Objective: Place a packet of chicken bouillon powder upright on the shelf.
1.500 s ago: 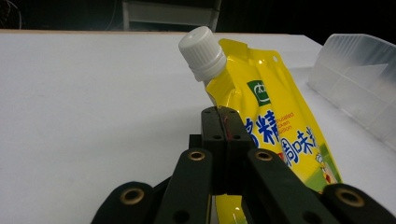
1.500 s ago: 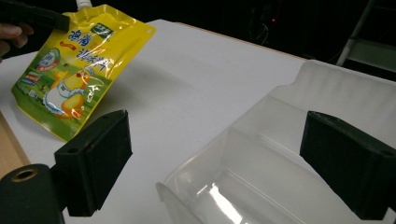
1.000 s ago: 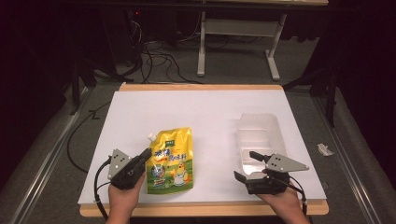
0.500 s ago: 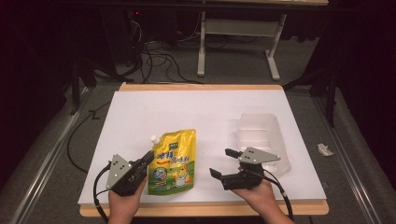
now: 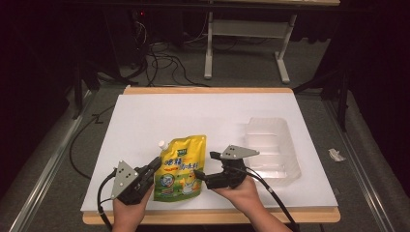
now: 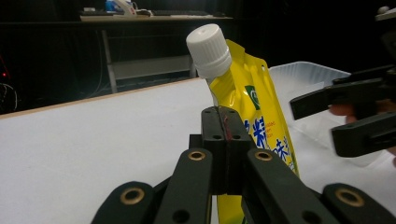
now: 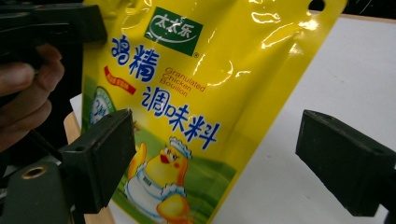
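Observation:
A yellow bouillon pouch (image 5: 181, 166) with a white screw cap (image 5: 161, 144) is at the table's near side, its printed face up. My left gripper (image 5: 155, 163) grips the pouch's left edge below the cap. In the left gripper view its jaws (image 6: 226, 135) are pressed together with the pouch (image 6: 261, 107) and cap (image 6: 208, 49) rising just behind them. My right gripper (image 5: 207, 166) sits at the pouch's right edge, pointing left, open. In the right gripper view the jaws (image 7: 224, 158) are wide apart, one before the pouch (image 7: 187, 93) and one over the white table; neither touches it.
A clear plastic tray (image 5: 270, 145) lies on the white table top (image 5: 159, 121) right of the right hand. The table's wooden front edge (image 5: 208, 216) runs just under both hands. Cables and a metal stand are on the floor beyond the table.
My right gripper has moved left from the clear tray to the pouch's right edge, its jaws still apart. The left gripper and the pouch have stayed about where they were.

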Demonstrator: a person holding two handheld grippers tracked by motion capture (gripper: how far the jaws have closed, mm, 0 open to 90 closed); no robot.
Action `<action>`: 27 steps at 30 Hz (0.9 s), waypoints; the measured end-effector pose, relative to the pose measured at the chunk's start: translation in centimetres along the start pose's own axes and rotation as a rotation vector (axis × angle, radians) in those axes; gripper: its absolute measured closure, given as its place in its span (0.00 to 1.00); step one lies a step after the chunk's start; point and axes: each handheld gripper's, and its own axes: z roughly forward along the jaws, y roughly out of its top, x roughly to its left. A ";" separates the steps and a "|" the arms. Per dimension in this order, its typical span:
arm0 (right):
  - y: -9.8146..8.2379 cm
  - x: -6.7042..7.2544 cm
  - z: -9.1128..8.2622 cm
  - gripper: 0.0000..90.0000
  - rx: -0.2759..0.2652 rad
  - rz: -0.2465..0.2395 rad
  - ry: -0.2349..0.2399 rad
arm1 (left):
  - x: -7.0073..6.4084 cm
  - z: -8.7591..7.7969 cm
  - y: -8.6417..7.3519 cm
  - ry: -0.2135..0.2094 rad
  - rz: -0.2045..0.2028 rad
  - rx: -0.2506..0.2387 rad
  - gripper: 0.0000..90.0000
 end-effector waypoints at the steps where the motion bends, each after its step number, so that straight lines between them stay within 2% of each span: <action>1: 0.0 -0.1 0.4 0.15 0.002 0.010 0.003 | 0.0 0.0 0.0 -0.002 0.003 -0.001 1.00; 6: -0.2 -0.9 2.0 0.24 0.031 0.063 0.020 | 0.0 0.0 0.0 -0.008 0.005 0.001 1.00; 9: -0.2 -1.1 2.3 0.33 0.030 0.082 0.059 | 0.1 0.0 0.0 -0.010 0.005 0.001 1.00; 10: -0.2 -1.1 2.3 0.33 0.030 0.082 0.059 | 0.1 0.0 0.0 -0.010 0.005 0.001 1.00; 11: -0.2 -1.2 2.5 0.38 0.024 0.103 0.092 | 0.1 0.0 0.0 -0.011 0.006 0.001 1.00; 12: -0.2 -1.2 2.5 0.38 0.024 0.103 0.092 | 0.1 0.0 0.0 -0.011 0.006 0.001 1.00; 14: -0.2 -1.2 2.4 0.47 0.021 0.109 0.092 | 0.1 -0.1 0.0 -0.011 0.004 0.004 1.00; 17: -0.3 -1.4 2.1 0.60 0.008 0.111 0.082 | 0.1 0.0 0.0 -0.011 0.000 0.003 1.00; 18: -0.3 -1.4 2.1 0.60 0.008 0.111 0.082 | 0.1 0.0 0.0 -0.011 0.000 0.003 1.00; 19: -0.4 -1.4 1.7 0.72 -0.007 0.106 0.073 | 0.2 0.0 0.0 -0.009 -0.005 0.001 1.00; 22: -0.5 -1.4 1.2 0.90 -0.027 0.117 0.076 | 0.3 -0.1 0.0 -0.009 -0.016 -0.002 1.00; 23: -0.5 -1.3 1.0 0.94 -0.039 0.105 0.070 | 0.4 -0.1 0.0 -0.011 -0.020 -0.003 1.00; 27: -0.4 -0.7 0.3 1.00 -0.058 0.051 0.046 | 0.3 0.0 0.0 -0.011 -0.015 -0.006 1.00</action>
